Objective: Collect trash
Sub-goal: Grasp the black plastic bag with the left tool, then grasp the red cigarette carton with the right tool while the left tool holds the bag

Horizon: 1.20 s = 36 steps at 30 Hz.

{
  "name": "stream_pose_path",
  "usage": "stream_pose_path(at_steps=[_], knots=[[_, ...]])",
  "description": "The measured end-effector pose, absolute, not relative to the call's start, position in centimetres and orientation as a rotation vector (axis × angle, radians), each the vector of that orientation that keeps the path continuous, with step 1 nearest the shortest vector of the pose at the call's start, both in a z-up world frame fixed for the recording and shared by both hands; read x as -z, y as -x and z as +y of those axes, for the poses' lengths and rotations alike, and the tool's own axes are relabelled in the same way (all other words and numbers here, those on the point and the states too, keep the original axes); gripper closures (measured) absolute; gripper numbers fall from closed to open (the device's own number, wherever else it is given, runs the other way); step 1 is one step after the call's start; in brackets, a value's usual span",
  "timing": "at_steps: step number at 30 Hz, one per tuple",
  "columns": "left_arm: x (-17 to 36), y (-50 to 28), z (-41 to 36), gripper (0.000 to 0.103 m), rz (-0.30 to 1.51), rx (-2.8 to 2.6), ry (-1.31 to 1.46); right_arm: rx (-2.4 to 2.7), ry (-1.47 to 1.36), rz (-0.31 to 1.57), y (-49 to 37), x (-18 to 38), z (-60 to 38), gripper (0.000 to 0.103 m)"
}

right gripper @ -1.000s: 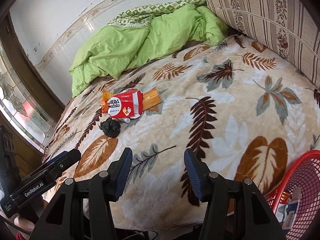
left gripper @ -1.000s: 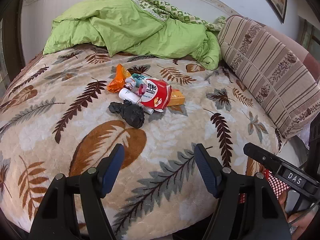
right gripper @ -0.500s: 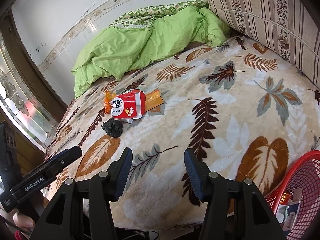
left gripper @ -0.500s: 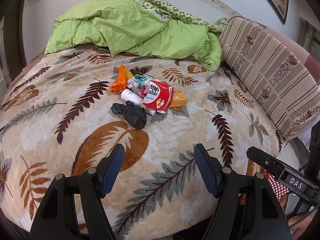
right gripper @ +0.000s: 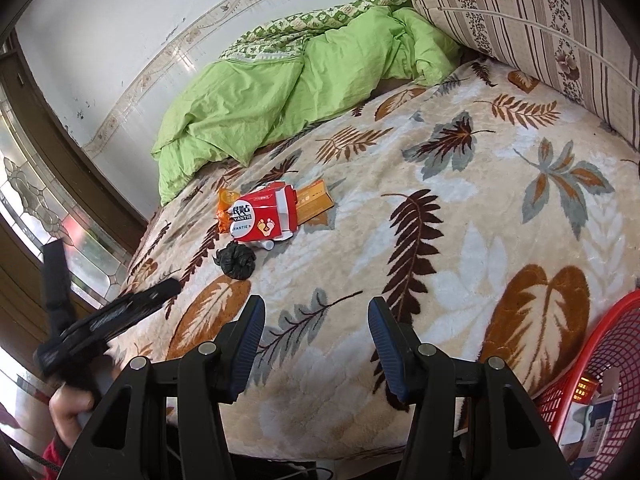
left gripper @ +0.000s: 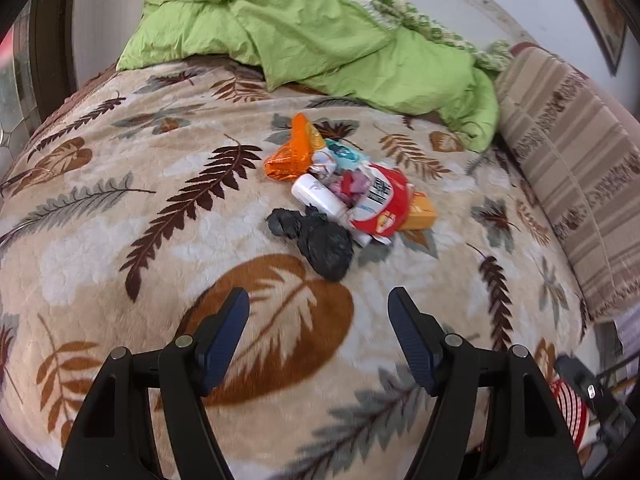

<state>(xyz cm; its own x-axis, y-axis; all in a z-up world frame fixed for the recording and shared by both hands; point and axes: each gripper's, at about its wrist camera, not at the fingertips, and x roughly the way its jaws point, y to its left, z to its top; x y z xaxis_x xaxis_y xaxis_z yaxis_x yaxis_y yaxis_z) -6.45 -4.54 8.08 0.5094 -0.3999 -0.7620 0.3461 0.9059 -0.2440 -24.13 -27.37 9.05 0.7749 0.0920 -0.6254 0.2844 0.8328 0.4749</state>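
Note:
A heap of trash lies mid-bed on the leaf-patterned blanket (left gripper: 120,248): a crumpled black bag (left gripper: 320,242), a white tube (left gripper: 318,199), a red and white packet (left gripper: 384,204), an orange wrapper (left gripper: 294,156) and a yellow-orange box (left gripper: 420,212). My left gripper (left gripper: 318,312) hovers open just short of the black bag, nothing between its fingers. The right wrist view shows the same black bag (right gripper: 236,260) and red packet (right gripper: 262,218) farther off. My right gripper (right gripper: 316,320) stands open and empty over the blanket's near edge. A red mesh basket (right gripper: 600,360) with some packaging inside sits at its lower right.
A rumpled green quilt (left gripper: 320,36) lies at the bed's far end. A striped bolster cushion (left gripper: 572,168) lines the right side. A window with patterned glass (right gripper: 36,208) is at the left. A person's hand (right gripper: 76,404) holds the left gripper's handle.
My left gripper has moved forward toward the trash heap, which now looks larger and nearer, and it rolled slightly. The right gripper has stayed put. Both keep the same jaw width.

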Motion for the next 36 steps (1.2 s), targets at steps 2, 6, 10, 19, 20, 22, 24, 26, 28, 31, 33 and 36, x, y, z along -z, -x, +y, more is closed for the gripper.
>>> stream_pose_path(at_steps=[2,6,10,19,20,22,24,26,28,31,33,36], knots=[[-7.4,4.7,-5.4,0.032,0.957,0.437,0.092,0.105,-0.599,0.684,24.2,-9.0,-27.5,0.046],[-5.2,1.5,-7.2,0.032,1.006,0.384,0.095,0.103,-0.603,0.677,24.4,-9.0,-27.6,0.046],[-3.8,0.2,-8.2,0.038,1.011,0.377,0.093,0.105,-0.609,0.684,24.4,-8.9,-27.8,0.046],[-4.1,0.0,-6.4,0.063,0.970,0.408,0.112,0.096,-0.567,0.742,22.3,-8.9,-26.6,0.044],[-4.5,0.2,-5.7,0.063,0.963,0.401,0.129,0.087,-0.572,0.745,21.7,-9.0,-26.5,0.044],[-5.4,0.3,-4.6,0.063,0.930,0.364,0.128,0.084,-0.573,0.752,20.1,-9.2,-26.3,0.043],[-6.2,0.4,-3.1,0.063,0.895,0.331,0.148,0.074,-0.562,0.765,17.9,-9.7,-25.8,0.042],[-6.7,0.5,-1.5,0.063,0.869,0.292,0.167,0.079,-0.519,0.779,15.1,-10.3,-24.8,0.041],[-6.7,0.3,-0.4,0.063,0.858,0.263,0.180,0.084,-0.467,0.792,12.0,-10.9,-23.5,0.041],[-6.4,-0.2,1.0,0.063,0.857,0.219,0.191,0.089,-0.411,0.814,8.1,-10.9,-21.7,0.041],[-6.1,-0.5,1.5,0.063,0.868,0.210,0.208,0.101,-0.354,0.817,5.4,-10.7,-20.1,0.041],[-5.9,-0.8,1.7,0.063,0.877,0.209,0.220,0.134,-0.267,0.820,2.4,-10.1,-18.1,0.041]])
